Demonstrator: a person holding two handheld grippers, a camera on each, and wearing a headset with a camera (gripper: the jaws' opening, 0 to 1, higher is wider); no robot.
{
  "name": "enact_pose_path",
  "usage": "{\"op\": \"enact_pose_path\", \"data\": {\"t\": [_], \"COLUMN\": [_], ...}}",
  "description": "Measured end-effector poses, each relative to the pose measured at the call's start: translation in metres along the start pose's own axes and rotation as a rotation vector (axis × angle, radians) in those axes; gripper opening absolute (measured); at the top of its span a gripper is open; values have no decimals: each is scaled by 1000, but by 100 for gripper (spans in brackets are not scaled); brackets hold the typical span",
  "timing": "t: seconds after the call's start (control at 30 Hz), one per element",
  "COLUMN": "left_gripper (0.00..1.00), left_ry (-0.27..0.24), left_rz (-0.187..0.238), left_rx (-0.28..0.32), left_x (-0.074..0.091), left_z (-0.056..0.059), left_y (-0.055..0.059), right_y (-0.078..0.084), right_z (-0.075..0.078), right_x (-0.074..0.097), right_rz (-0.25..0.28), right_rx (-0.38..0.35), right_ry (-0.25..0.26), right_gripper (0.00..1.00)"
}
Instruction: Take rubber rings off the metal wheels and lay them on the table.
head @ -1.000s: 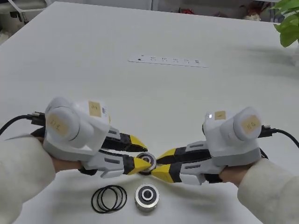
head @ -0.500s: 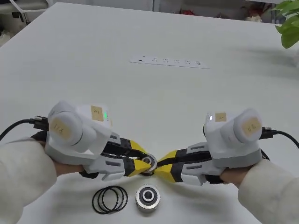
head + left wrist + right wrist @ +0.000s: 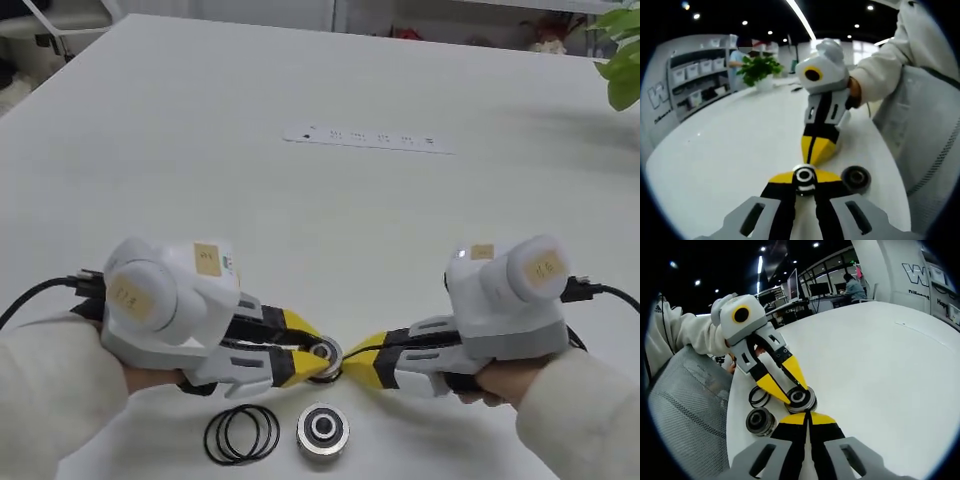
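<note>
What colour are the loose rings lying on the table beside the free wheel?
Black. The rubber rings show best in the head view.

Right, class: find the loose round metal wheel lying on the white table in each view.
Head view: loose round metal wheel, bottom centre, right of black rubber rings.
Left gripper view: lower right.
Right gripper view: lower left.
Shared landmark: second metal wheel clamped in the left tool.

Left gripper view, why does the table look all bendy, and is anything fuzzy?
Left gripper view: the fisheye lens curves the table edge, and the near jaws at the bottom look soft. Head view: straight lines, even light, faint shadows under the left gripper.
</note>
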State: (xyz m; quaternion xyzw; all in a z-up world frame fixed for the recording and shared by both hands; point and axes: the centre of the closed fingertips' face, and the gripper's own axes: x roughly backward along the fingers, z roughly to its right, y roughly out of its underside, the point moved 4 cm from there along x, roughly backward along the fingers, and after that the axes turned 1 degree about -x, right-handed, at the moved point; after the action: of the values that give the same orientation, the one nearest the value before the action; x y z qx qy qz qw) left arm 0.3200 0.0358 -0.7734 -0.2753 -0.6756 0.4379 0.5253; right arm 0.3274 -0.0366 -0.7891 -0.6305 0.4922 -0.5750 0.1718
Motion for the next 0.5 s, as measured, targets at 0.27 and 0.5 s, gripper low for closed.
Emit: {"op": "enact_pose_path", "data": {"t": [0.27, 0.5], "left_gripper": [14, 14], "left_ry": [-7, -10], "left_rz": [15, 21], "left_rx": [4, 1], "left_x": [0, 1], "left_z": [1, 2], "left_y": [0, 1], "right_y": [-1, -5], "right_z": [2, 3], "right_x": [3, 7], "right_rz": [22, 53], "right_rx": [-76, -136], "right_ry": [-4, -11], "right_gripper": [0, 0]}}
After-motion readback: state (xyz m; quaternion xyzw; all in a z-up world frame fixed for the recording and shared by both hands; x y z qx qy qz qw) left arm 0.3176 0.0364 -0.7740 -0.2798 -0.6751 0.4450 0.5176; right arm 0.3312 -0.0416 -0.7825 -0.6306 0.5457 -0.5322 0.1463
